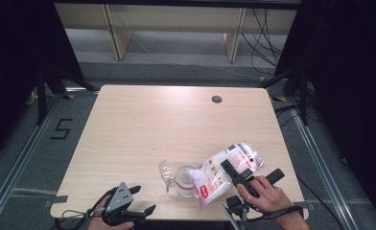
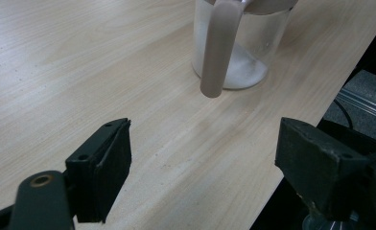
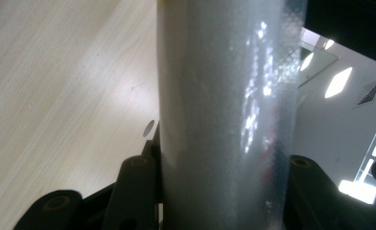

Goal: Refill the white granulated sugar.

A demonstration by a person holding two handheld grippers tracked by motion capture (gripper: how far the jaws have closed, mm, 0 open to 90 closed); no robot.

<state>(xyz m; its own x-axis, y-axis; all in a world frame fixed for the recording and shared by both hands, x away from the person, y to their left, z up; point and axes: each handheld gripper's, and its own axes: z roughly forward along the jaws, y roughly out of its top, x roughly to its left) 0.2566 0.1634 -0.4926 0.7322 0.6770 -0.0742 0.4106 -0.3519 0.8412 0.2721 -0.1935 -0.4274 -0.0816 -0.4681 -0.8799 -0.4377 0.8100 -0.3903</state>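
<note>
Glossy clear plastic bag; transparent smooth jug; matt pale wood-grain table.

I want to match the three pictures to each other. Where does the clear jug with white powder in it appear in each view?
High view: the jug stands low, near the table's front edge, under the tilted bag's end.
Left gripper view: top centre, handle facing the camera.
Right gripper view: I cannot make it out; the bag stands close between the jaws.
Shared landmark: the pale wooden table.

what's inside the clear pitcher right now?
A shallow layer of white granules lies on the bottom of the clear pitcher. In the high view the tilted bag, clamped in the right gripper, covers part of its mouth, so any pouring stream is hidden.
</note>
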